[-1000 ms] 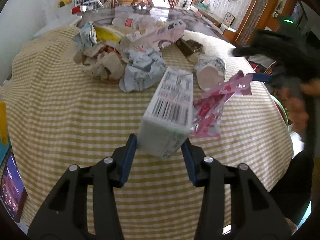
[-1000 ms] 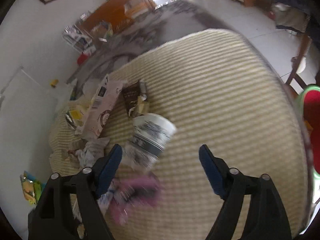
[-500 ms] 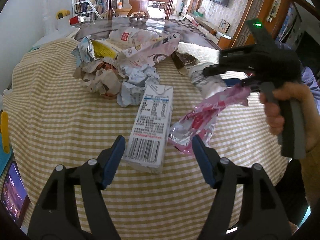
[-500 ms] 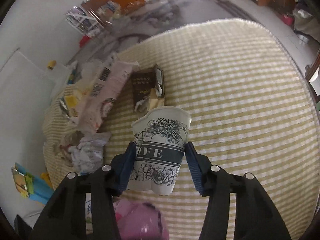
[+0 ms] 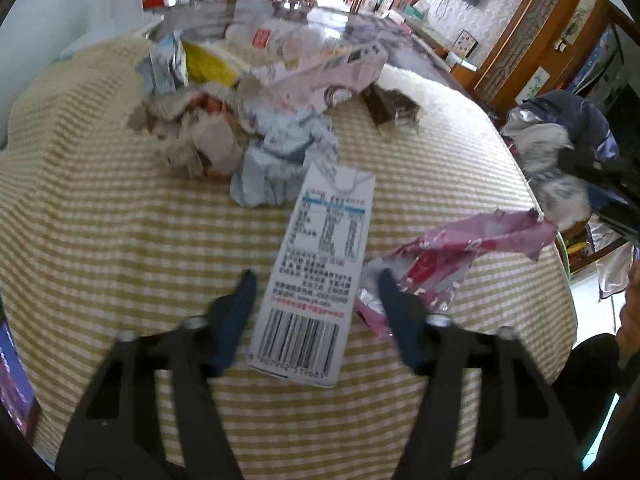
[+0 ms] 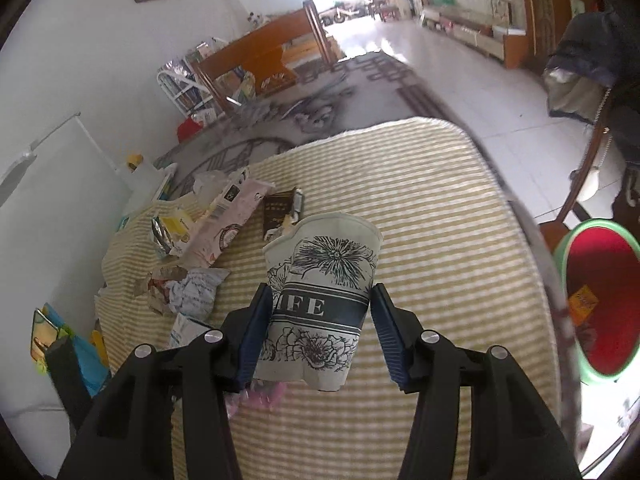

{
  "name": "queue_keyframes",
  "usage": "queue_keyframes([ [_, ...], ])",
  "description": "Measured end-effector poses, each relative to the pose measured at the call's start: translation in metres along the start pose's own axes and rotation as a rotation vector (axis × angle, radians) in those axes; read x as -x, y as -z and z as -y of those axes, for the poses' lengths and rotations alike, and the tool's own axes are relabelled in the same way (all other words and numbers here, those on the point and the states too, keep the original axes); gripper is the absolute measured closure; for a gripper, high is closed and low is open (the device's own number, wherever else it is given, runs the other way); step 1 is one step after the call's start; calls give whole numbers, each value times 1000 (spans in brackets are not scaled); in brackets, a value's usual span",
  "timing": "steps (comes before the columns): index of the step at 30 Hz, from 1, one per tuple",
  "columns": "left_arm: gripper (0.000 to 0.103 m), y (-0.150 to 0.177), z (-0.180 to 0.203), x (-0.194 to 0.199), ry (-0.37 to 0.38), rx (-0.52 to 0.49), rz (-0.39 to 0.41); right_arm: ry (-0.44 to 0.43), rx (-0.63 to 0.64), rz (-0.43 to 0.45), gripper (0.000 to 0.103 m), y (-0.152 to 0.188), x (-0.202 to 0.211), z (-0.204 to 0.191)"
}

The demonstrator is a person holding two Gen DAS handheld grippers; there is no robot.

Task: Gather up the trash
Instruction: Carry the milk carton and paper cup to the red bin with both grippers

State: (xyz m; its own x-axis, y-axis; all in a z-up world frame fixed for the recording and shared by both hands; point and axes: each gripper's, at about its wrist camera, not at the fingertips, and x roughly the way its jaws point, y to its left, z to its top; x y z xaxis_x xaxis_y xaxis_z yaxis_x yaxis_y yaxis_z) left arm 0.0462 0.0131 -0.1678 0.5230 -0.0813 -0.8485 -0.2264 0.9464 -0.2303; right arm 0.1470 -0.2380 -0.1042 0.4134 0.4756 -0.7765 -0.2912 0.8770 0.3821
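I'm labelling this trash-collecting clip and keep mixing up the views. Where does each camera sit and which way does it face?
Left wrist: on the left gripper, angled down at the carton lying between its closing jaws; both jaws show, and the right gripper at the picture's right edge.
Right wrist: on the right gripper, angled down across the table, jaws clamping the paper cup; bin at right.
Shared: checked tablecloth, crumpled pile, pink wrapper.

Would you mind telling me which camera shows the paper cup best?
The right wrist view: the paper cup sits sharp and central between the right gripper pads, its flower print legible. The left wrist view shows it only as a blur at the right edge.
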Motion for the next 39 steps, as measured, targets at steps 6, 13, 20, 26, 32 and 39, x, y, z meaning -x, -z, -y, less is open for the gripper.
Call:
queue_keyframes([
  [6, 67, 0, 12, 18, 9, -18, 57, 16, -13, 36, 53, 15, 17, 10],
  [13, 67, -10, 50, 47, 48, -104, 157, 12, -56, 51, 53, 27, 29, 29],
  [20, 67, -16, 94, 53, 107, -185, 166, 32, -124, 91, 53, 33, 48, 59],
  [26, 67, -19, 131, 51, 155, -260, 161, 66, -197, 146, 53, 34, 72, 93],
  [32, 67, -18, 168, 46, 208, -323, 148, 112, -270, 197, 53, 35, 99, 129],
  [39, 67, -18, 217, 35, 291, -395, 111, 188, -353, 253, 53, 41, 134, 175],
])
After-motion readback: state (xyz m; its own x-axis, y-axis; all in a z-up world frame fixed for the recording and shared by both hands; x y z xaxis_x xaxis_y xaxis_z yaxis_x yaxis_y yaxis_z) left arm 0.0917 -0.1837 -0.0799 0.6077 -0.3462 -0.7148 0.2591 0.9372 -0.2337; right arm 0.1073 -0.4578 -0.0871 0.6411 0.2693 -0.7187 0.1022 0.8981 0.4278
